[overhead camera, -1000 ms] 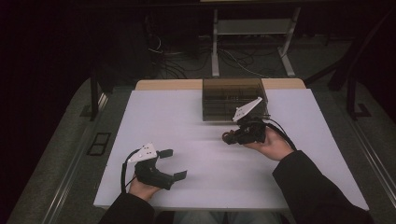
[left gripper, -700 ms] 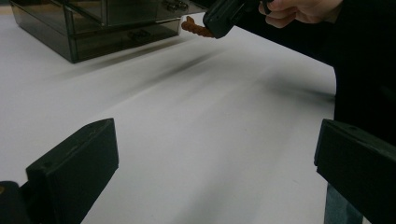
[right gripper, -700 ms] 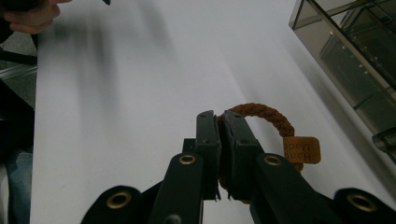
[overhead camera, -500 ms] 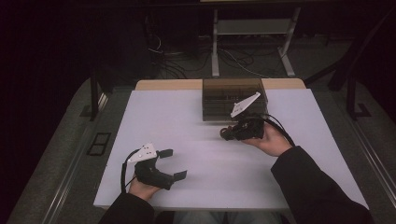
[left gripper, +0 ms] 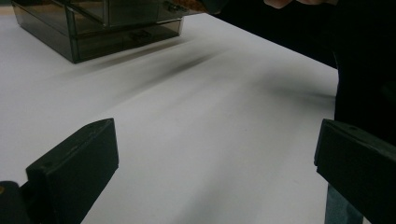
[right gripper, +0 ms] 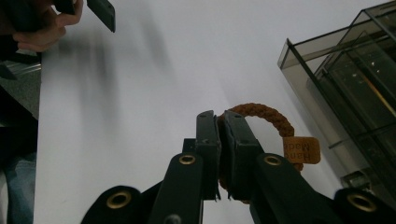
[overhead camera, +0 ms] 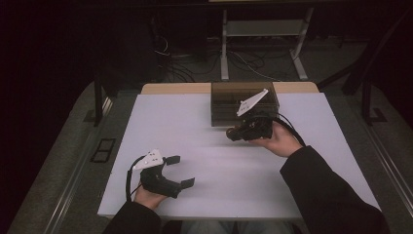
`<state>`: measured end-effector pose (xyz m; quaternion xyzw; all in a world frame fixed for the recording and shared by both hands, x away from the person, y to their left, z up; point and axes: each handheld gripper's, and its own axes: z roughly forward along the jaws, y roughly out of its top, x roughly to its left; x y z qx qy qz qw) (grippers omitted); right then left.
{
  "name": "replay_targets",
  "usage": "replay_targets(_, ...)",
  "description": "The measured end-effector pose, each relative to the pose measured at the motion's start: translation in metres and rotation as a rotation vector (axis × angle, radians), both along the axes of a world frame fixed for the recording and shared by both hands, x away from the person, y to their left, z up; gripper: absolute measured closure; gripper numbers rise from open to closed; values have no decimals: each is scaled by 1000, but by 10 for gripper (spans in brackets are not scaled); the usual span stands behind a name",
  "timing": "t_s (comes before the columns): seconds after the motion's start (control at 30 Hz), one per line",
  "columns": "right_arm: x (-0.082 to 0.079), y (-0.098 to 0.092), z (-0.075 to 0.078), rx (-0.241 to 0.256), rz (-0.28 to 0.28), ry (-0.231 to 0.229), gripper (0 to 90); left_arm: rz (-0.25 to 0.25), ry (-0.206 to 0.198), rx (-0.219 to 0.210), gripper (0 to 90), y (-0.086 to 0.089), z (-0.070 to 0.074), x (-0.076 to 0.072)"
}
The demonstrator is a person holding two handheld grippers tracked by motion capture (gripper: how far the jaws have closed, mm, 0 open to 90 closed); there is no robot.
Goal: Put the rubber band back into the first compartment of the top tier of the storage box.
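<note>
While my right gripper (right gripper: pixel 218 156) pinches the braided bracelet (right gripper: pixel 266 114) between nearly closed fingers, its loop and tag jutting beyond them toward the smoky drawer box (overhead camera: pixel 243 100), my left gripper (overhead camera: pixel 181 170) idles wide open, empty, above the desk (overhead camera: pixel 204 136), probably kept clear.

Braided loop (right gripper: pixel 266 113) partly behind claw (right gripper: pixel 222 140)

Right tool (overhead camera: pixel 235 132), clamped on braided cord loop (right gripper: pixel 266 114), now sits further toward 12 o'clock, closer to the smoked drawer box (overhead camera: pixel 229 100); its plate tilts steeper.
</note>
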<state>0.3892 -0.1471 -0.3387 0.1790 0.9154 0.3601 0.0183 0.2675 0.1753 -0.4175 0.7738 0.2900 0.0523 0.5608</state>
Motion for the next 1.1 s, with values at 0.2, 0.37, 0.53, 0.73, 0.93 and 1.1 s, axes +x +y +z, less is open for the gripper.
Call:
replay_targets(0.2,4,4,8,-1,6,-13,845,4,-3,-5,0,1,0,0)
replay_targets(0.37,8,6,14,-2,4,-18,845,3,-2,-2,0,2,0,1)
replay_targets(0.53,13,8,19,0,11,-34,845,5,0,-7,0,2,0,1)
replay_targets(0.73,20,11,26,-1,-3,-40,845,4,1,-6,0,2,0,1)
replay_targets(0.93,26,13,32,2,-18,-38,845,4,-1,-11,0,2,0,0)
replay_targets(1.1,34,16,36,9,-26,-38,845,3,-1,-13,0,2,0,0)
